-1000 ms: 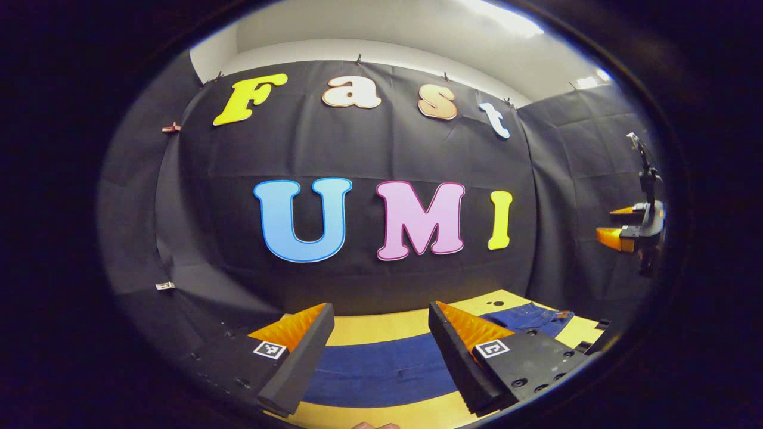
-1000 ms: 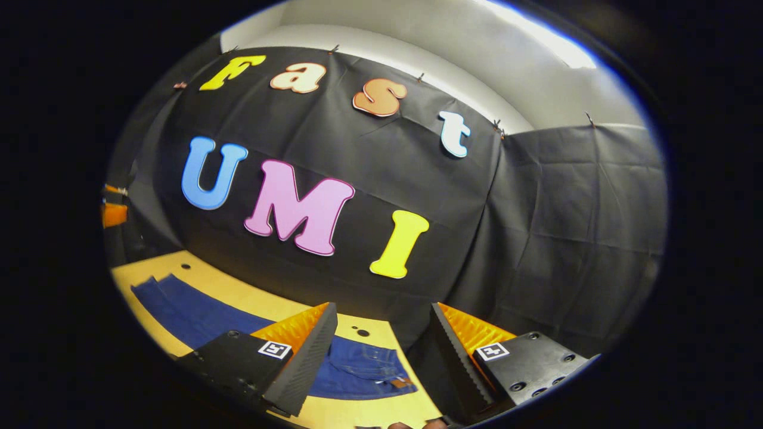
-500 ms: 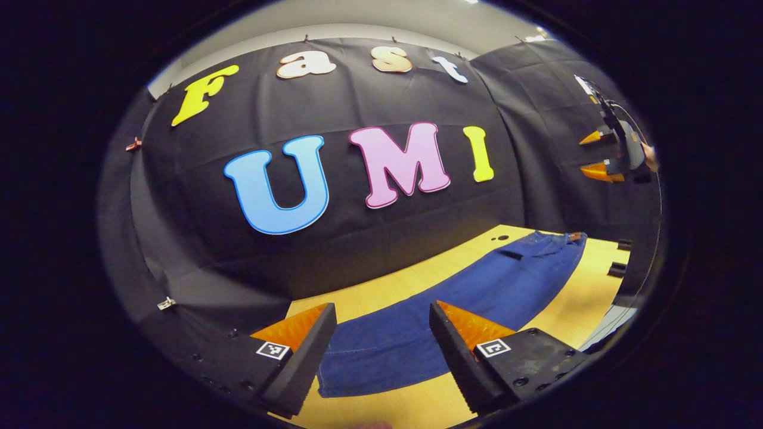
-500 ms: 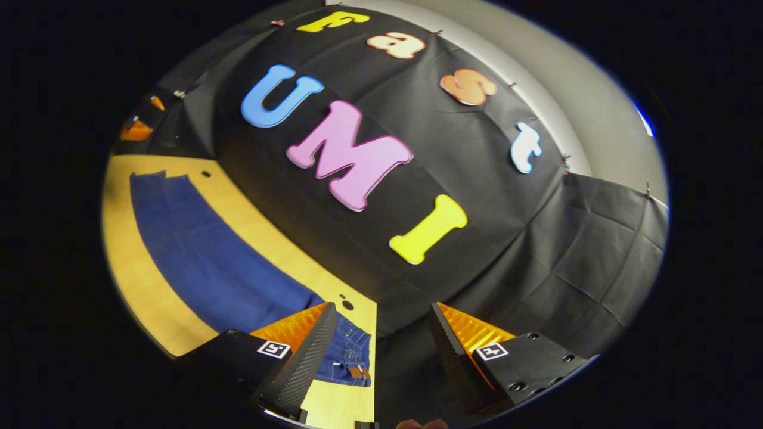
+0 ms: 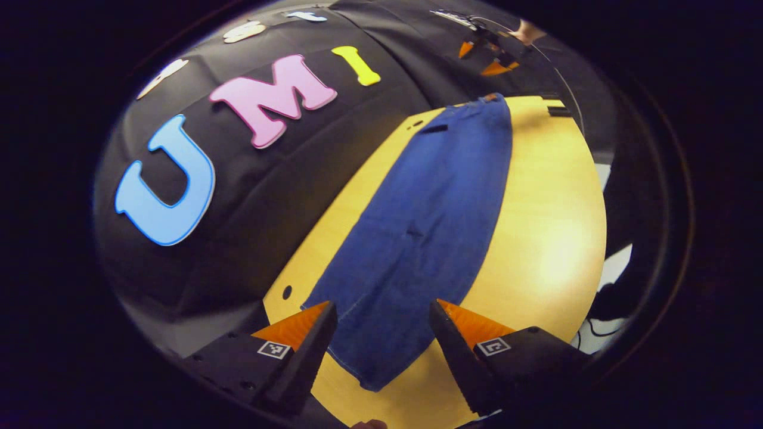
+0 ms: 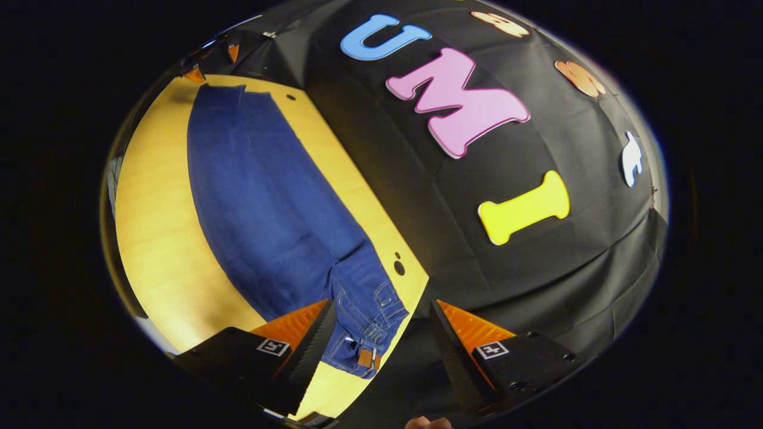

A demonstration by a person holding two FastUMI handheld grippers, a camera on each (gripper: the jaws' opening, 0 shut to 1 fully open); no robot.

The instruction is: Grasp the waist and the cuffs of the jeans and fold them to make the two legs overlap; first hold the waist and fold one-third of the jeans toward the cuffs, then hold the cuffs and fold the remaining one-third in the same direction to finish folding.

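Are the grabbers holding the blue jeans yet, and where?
Nothing is held. The left hand-held gripper is open over the cuffs of the jeans; the right hand-held gripper is open over the waist.

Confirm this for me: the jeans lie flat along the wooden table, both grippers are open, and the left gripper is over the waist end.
One thing is wrong. The left gripper is over the cuff end of the jeans, as the left gripper view shows; the right gripper is the one over the waist. The rest stands: the jeans lie flat along the wooden table, and both grippers are open.
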